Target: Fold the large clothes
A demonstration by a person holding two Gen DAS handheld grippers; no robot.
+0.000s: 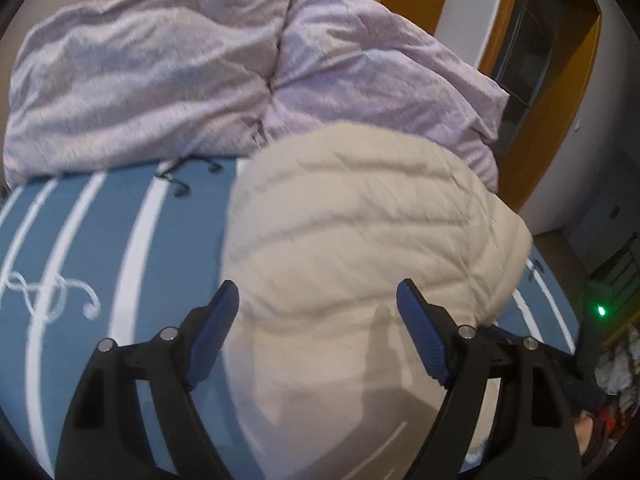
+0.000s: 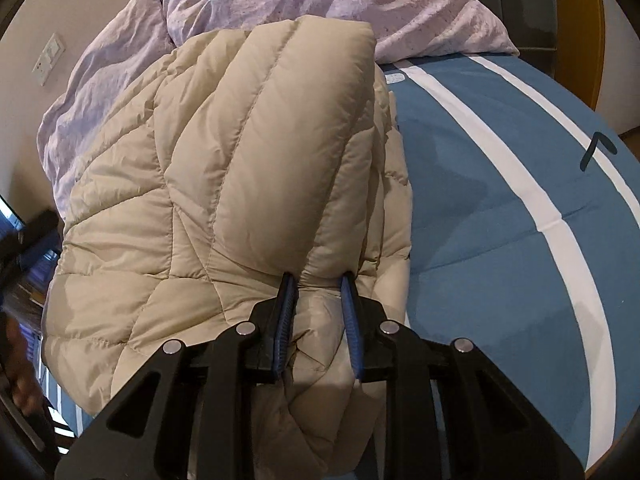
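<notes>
A beige quilted puffer jacket (image 1: 360, 220) lies on the blue bedspread with white stripes (image 1: 80, 240). My left gripper (image 1: 318, 292) hovers over the jacket's near part, open, its blue pads (image 1: 216, 320) wide apart and nothing pinched between them. In the right wrist view the jacket (image 2: 220, 160) is bunched and partly folded over itself. My right gripper (image 2: 319, 280) is shut on a fold of the jacket's fabric, which bulges between the two blue pads (image 2: 286, 308). The jacket's lower part runs under the gripper out of sight.
A crumpled lilac duvet (image 1: 160, 68) is heaped at the far end of the bed (image 2: 500, 200). A yellow-framed doorway (image 1: 520, 80) and a white wall stand at the right. A wall switch (image 2: 50, 58) is at the left; a hand (image 2: 18, 364) shows at the left edge.
</notes>
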